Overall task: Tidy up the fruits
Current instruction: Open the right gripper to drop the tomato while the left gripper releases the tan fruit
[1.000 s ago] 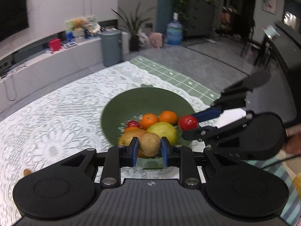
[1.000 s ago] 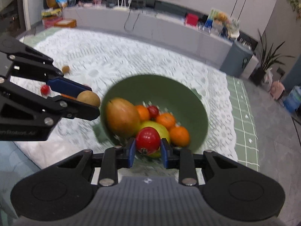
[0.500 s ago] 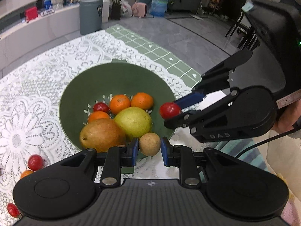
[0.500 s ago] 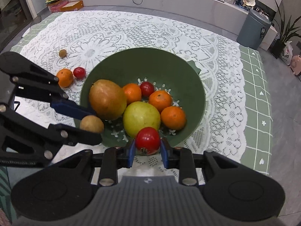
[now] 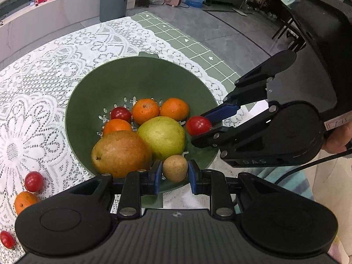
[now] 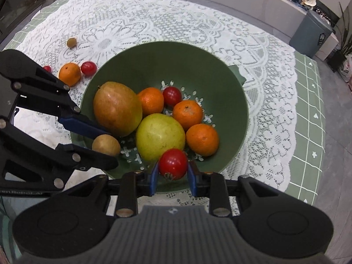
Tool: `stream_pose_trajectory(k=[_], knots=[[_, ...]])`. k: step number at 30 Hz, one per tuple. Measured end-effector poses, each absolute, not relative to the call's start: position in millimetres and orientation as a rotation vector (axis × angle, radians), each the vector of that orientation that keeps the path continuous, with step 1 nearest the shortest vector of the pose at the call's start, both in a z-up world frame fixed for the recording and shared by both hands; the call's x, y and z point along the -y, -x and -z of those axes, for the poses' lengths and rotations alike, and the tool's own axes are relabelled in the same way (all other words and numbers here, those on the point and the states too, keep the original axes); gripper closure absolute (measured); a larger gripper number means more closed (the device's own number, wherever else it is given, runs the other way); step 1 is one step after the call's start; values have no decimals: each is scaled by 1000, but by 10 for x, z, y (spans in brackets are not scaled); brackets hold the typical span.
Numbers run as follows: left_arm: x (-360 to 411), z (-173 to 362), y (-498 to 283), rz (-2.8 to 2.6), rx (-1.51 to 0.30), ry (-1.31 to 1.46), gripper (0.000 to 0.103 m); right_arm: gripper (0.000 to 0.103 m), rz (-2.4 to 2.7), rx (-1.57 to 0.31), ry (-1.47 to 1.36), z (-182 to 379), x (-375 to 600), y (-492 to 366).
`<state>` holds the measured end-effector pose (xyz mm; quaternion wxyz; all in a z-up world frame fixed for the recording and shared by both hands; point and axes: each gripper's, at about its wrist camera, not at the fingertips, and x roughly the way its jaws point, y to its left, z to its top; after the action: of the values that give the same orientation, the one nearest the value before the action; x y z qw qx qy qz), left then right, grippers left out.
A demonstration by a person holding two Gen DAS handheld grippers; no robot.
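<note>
I'm holding both tongs, left [image 5: 173, 177] clamping the longan [image 5: 175, 168], right [image 6: 172, 177] the tomato [image 6: 173, 164], lowering before releasing into the bowl [image 6: 228, 83].

You have: matt green plastic bowl [image 5: 140, 77]; white lace cloth [image 6: 132, 22]; glossy red tomato [image 6: 173, 164]; matt black plastic gripper bodies.

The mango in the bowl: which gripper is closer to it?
Left. The left gripper, holding a small brown fruit, sits right beside the mango. The right gripper, holding a red tomato, is past the green pear.
</note>
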<state>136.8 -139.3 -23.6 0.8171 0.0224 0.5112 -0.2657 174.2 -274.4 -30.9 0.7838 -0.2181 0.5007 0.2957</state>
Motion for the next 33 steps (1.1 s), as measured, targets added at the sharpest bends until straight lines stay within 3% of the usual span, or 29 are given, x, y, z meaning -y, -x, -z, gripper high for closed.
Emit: stream_pose_trajectory(k=[23, 27, 33], knots=[[1451, 481, -1546, 519, -1156, -25, 75, 77, -635, -1101, 523, 371, 2725, -1791], [1453, 471, -1530, 509, -1150, -24, 74, 69, -623, -1085, 524, 336, 2730, -1774], [1441, 418, -1499, 487, -1139, -24, 67, 64, -608, -1059, 523, 261, 2754, -1721]])
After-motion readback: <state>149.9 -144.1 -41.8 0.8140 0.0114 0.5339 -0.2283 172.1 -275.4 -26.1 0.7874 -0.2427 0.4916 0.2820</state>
